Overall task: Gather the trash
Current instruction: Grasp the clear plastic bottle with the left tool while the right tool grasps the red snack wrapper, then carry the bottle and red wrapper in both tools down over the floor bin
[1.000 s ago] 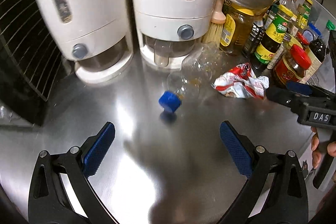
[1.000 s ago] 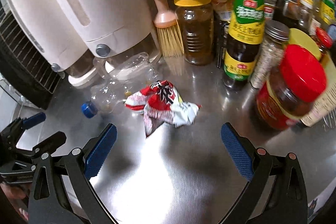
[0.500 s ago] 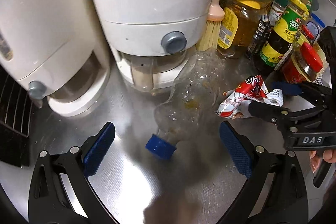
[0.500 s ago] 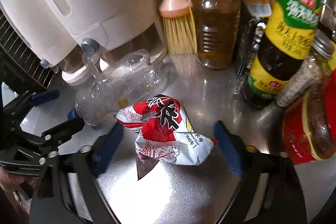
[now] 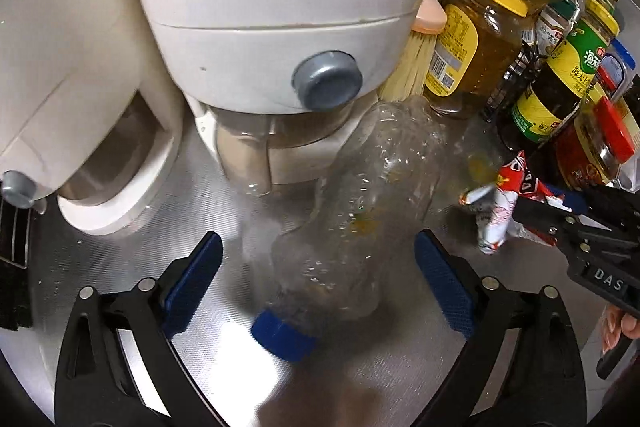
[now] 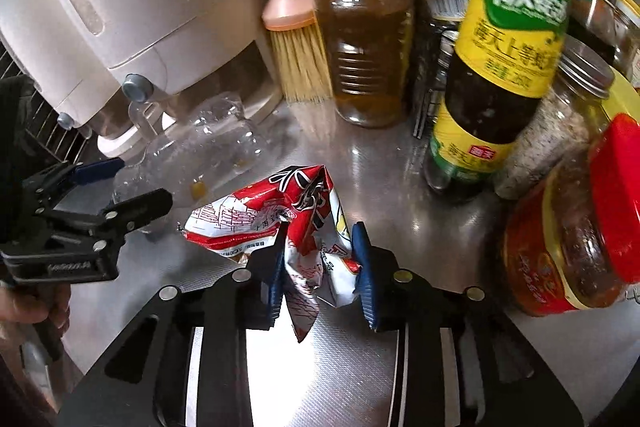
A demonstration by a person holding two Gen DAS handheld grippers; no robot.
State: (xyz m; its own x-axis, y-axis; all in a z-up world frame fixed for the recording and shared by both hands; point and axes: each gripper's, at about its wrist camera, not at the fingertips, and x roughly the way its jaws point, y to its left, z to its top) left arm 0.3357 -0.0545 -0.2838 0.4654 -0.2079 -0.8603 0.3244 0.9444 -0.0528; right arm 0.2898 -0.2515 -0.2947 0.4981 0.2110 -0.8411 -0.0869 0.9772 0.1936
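Two claws are at work on the steel counter (image 5: 120, 307), so let's run across it from the left. Left claw (image 5: 318, 275) is spread wide, blue pads (image 5: 192, 279) clear on both sides, with the plastic bottle (image 5: 360, 219) lying between them, touching neither as far as the left view shows. That bottle is clear and crumpled, its blue cap (image 5: 282, 335) pointing back toward the claw, its base up against the foot of the white dispenser (image 5: 260, 7) ahead. Inside it, only a few yellowish bits and droplets. A second white dispenser (image 5: 60, 67) sits ahead and left of the claw.

Over to the right claw (image 6: 318, 273): clenched on the snack wrapper (image 6: 280, 211), red and white, crumpled, pinched between the two blue pads (image 6: 362, 267), most of it bunching out ahead and to the left. It looks flattened; what it holds can't be told.

Ahead of that claw stands a pink-handled brush (image 6: 296, 39), then a yellow-lidded jar (image 6: 364, 43) of amber liquid. Farther right, a dark sauce bottle (image 6: 500, 67) with a green and yellow label, a metal-lidded jar (image 6: 560, 123) of pale grains, and just right of the claw a red-lidded jar (image 6: 572, 227) of chunky reddish-brown paste.
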